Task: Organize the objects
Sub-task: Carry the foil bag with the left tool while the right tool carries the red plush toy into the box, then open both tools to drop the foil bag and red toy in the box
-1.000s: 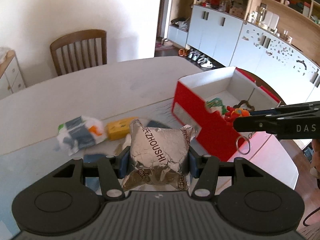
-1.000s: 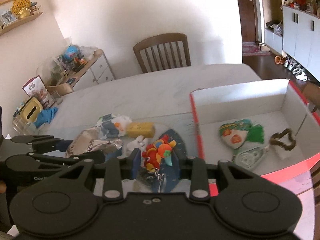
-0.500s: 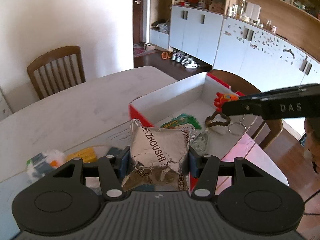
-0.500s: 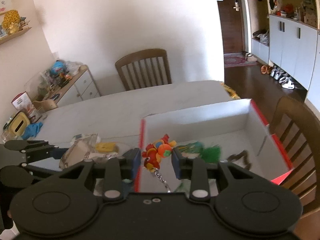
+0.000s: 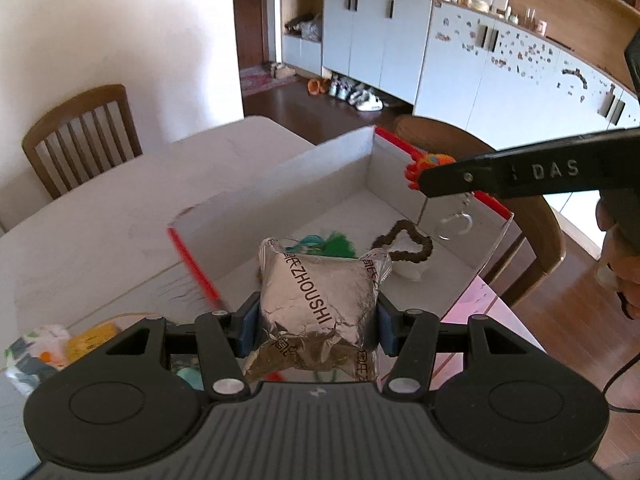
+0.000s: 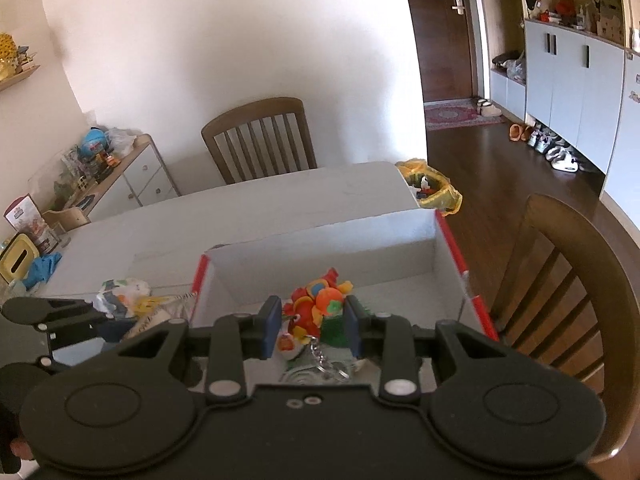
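My left gripper (image 5: 318,316) is shut on a crinkled silver foil packet (image 5: 320,300), which hangs over the near edge of the red-and-white box (image 5: 280,192). My right gripper (image 6: 312,320) is shut on a red and orange plush keychain (image 6: 318,308), held above the box (image 6: 320,244); its key ring (image 5: 454,224) dangles over the box floor. In the left wrist view the right gripper's finger (image 5: 520,172) crosses from the right above the box. A green tasselled item (image 5: 328,242) and a brown loop (image 5: 404,240) lie inside.
A white table (image 6: 240,208) carries the box. Left of the box lie a white wrapper (image 6: 120,294) and a yellow block (image 5: 90,338). Wooden chairs stand at the far side (image 6: 260,136) and at the right (image 6: 568,280). A yellow bag (image 6: 432,188) sits past the table's corner.
Both grippers have swept from the pile of loose items to over the box, each still holding its thing. The box now fills the middle of both views.
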